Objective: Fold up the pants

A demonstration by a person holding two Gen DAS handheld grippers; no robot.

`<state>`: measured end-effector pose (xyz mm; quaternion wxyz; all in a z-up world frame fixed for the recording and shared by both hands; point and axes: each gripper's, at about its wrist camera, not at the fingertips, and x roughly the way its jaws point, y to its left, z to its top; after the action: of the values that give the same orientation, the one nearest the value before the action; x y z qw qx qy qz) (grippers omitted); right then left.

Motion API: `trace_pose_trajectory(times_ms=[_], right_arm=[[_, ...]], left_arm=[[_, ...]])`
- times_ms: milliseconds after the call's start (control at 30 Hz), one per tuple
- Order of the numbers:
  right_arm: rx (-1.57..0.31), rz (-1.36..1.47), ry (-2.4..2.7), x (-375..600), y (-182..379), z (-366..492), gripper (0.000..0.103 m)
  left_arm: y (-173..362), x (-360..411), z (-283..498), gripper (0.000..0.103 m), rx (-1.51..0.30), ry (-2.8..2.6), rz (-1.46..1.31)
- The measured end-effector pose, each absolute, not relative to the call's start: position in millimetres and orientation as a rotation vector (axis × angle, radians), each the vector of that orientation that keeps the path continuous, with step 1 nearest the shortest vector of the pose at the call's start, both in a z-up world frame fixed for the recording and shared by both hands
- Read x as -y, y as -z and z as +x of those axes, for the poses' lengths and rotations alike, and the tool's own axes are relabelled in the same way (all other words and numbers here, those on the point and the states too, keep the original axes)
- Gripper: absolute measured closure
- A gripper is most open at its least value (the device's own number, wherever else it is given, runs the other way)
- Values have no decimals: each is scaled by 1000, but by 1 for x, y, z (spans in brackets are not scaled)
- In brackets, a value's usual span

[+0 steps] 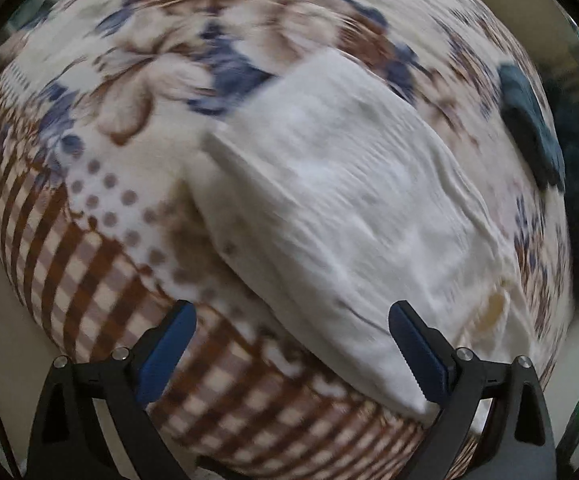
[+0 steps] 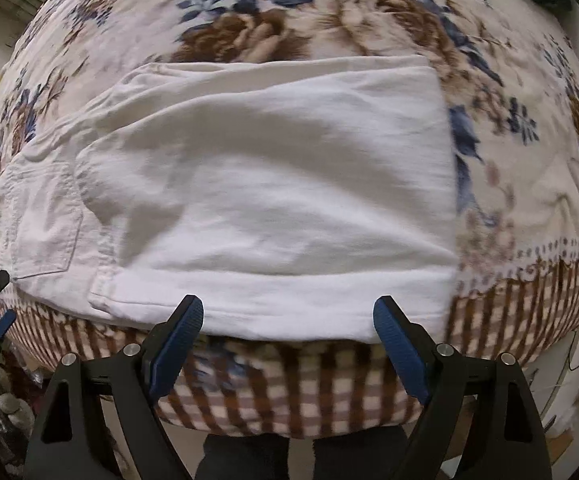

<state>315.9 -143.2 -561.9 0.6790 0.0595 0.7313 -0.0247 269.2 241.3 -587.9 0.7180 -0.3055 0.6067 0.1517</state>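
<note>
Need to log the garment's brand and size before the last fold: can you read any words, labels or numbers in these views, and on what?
None readable.
White pants: no tag or print visible; the back pocket is plain.
Floral blanket: pattern only, no lettering.
Yellowish patch on the pants: too blurred to tell whether it is a label.

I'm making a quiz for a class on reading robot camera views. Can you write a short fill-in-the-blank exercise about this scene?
1. The folded pants are ____ in colour.
2. They lie on a blanket printed with brown and blue ____.
3. Both the left claw and the right claw are ____, with nothing gripped.
4. The visible back pocket sits at the ____ end of the pants in the right wrist view.

Missing words: white; flowers; open; left
</note>
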Motion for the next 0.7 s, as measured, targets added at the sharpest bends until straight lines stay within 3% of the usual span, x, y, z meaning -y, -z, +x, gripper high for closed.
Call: trace_pose_trajectory(times_ms=[300,500,567,600,700], right_arm=[[-1676,96,62,75,590,335,14],[-1702,77,43,31,608,350,14],[-1713,81,33,21,613,353,14],[-1717,79,30,15,615,354,14],[-1723,87,31,5,620,356,14]], left_arm=[[637,-311,259,5,-1175,-371,-1160],[648,-318,259,5,-1109,-341,-1246],[640,-319,259,12,-1042,-315,-1266],[631,-318,262,26,-1000,-300,-1250],[629,-315,281,30,-982,-249,-1198]])
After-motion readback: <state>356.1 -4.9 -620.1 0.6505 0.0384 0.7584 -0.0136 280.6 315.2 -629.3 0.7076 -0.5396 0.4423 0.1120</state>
